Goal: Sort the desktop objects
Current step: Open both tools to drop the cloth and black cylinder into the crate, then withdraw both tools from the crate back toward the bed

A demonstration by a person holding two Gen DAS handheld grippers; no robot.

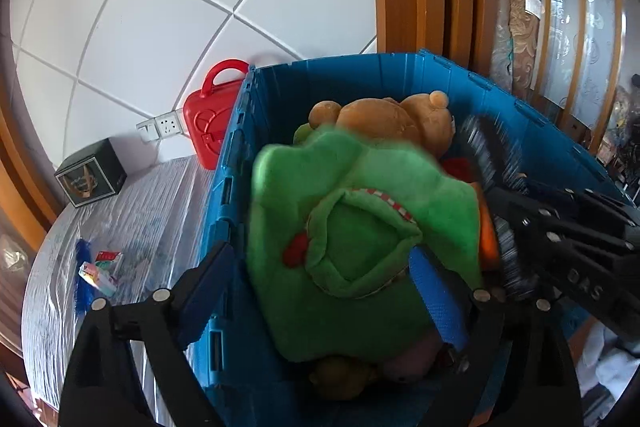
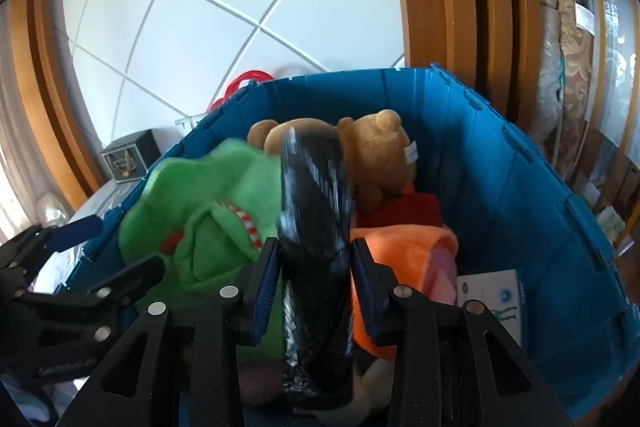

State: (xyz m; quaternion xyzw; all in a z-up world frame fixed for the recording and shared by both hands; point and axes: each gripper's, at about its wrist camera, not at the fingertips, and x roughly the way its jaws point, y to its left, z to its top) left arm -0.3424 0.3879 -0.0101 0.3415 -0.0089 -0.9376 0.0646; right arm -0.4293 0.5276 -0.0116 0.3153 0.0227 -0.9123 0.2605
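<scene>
My right gripper [image 2: 316, 291] is clenching a black, glittery, tube-shaped object [image 2: 314, 227], both pads pressing its sides, and I am holding it over the open blue crate [image 2: 500, 163]. What the object is exactly I cannot tell; it is blurred in both views. My left gripper [image 1: 320, 291] is standing released, jaws spread wide, with the green plush toy [image 1: 360, 235] lying between and just beyond them; the pads are not pressing on it, so I judge it is resting loose on the pile inside the crate.

Just ahead of the black object a brown teddy bear [image 2: 376, 151] is lying against the crate's far wall, and to the right of it an orange plush [image 2: 400, 247] is sitting beside a white carton [image 2: 490, 297]. Outside the crate, to the left of my left gripper, a few small boxes [image 1: 102, 269] are waiting on the surface [image 1: 132, 211], with a red case [image 1: 208, 123] and a dark box [image 1: 91, 177] farther back near the wall.

I reckon I am in the dropping-off step. Next I should be lowering the black object into the free space on the right, opening the right gripper, then lifting both clear of the rim.
</scene>
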